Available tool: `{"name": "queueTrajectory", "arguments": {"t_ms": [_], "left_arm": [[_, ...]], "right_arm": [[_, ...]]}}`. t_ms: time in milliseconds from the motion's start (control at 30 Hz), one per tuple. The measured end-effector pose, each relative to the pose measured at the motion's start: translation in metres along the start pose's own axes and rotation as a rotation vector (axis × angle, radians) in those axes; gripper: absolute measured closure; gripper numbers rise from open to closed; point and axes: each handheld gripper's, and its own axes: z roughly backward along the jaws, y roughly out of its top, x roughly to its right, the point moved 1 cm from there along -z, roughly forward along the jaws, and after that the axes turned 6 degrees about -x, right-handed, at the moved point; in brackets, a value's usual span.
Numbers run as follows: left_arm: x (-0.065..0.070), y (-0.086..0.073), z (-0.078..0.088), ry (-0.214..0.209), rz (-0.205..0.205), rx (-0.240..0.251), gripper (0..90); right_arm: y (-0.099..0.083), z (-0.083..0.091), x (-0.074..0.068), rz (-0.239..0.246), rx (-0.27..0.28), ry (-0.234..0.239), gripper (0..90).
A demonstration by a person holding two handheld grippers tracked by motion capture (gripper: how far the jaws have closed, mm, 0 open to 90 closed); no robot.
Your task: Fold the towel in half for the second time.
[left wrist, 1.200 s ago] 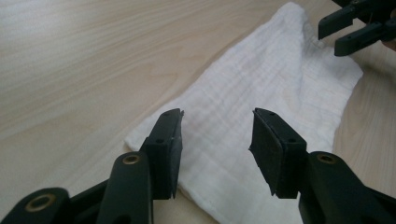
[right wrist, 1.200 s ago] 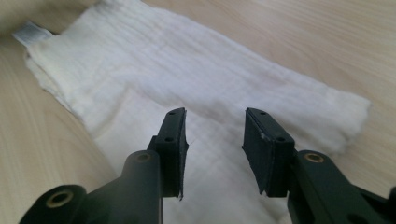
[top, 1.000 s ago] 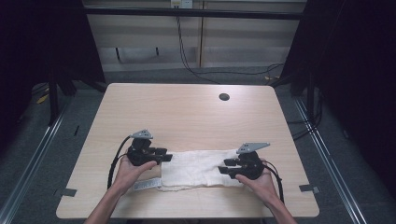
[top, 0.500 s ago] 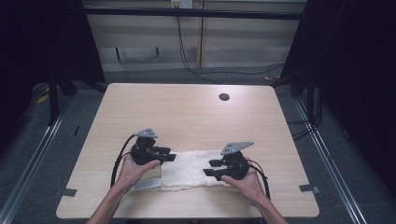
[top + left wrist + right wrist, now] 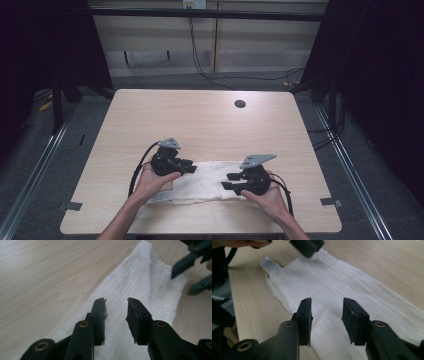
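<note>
In the high view, one white cloth (image 5: 207,181), folded into a long flat band of soft woven fabric, lies across the near part of a pale wood-grain table (image 5: 200,125) with rounded corners. One small dark round hole (image 5: 240,104) sits near the table's far edge. Two black grippers are over the cloth, one at each end: the left gripper (image 5: 191,167) above its left part, the right gripper (image 5: 226,181) above its right part (each carries a grey three-cornered plate on top). A white label (image 5: 159,198) sticks out at the cloth's near left corner.

In the left gripper view, the left gripper (image 5: 116,306) has its two flat black pads parted, with bare crinkled cloth (image 5: 140,287) showing in the gap; the jaws have just been closing, and nothing is pinched between them. The other gripper's dark fingers (image 5: 183,266) hang over the cloth's far hemmed end.

In the right gripper view, the right gripper (image 5: 327,307) likewise has its two pads apart above the smooth cloth (image 5: 332,280), having just been closing, gripping nothing. The rectangular label (image 5: 269,264) lies at the far corner.
</note>
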Motion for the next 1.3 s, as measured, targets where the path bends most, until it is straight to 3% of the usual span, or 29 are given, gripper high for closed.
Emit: {"name": "queueTrajectory", "arguments": {"t_ms": [267, 433, 667, 833, 1033, 1300], "left_arm": [[-0.020, -0.005, 0.010, 0.019, 0.045, 0.012, 71.0], [-0.024, -0.006, 0.012, 0.038, 0.062, 0.007, 65.7], [-0.030, -0.008, 0.013, 0.044, 0.083, 0.011, 61.5], [-0.037, -0.012, 0.012, 0.040, 0.107, 0.004, 60.5], [-0.041, -0.016, 0.012, 0.046, 0.117, -0.002, 59.7], [-0.047, -0.020, 0.016, 0.061, 0.145, 0.010, 58.6]], "right_arm": [[0.026, -0.042, -0.030, 0.061, -0.030, 0.094, 63.1], [0.037, -0.065, -0.046, 0.100, -0.041, 0.132, 63.2], [0.043, -0.086, -0.051, 0.104, -0.071, 0.161, 57.9], [0.049, -0.096, -0.064, 0.131, -0.076, 0.185, 58.6], [0.053, -0.114, -0.074, 0.173, -0.108, 0.177, 57.7], [0.047, -0.118, -0.078, 0.185, -0.120, 0.157, 53.1]]}}
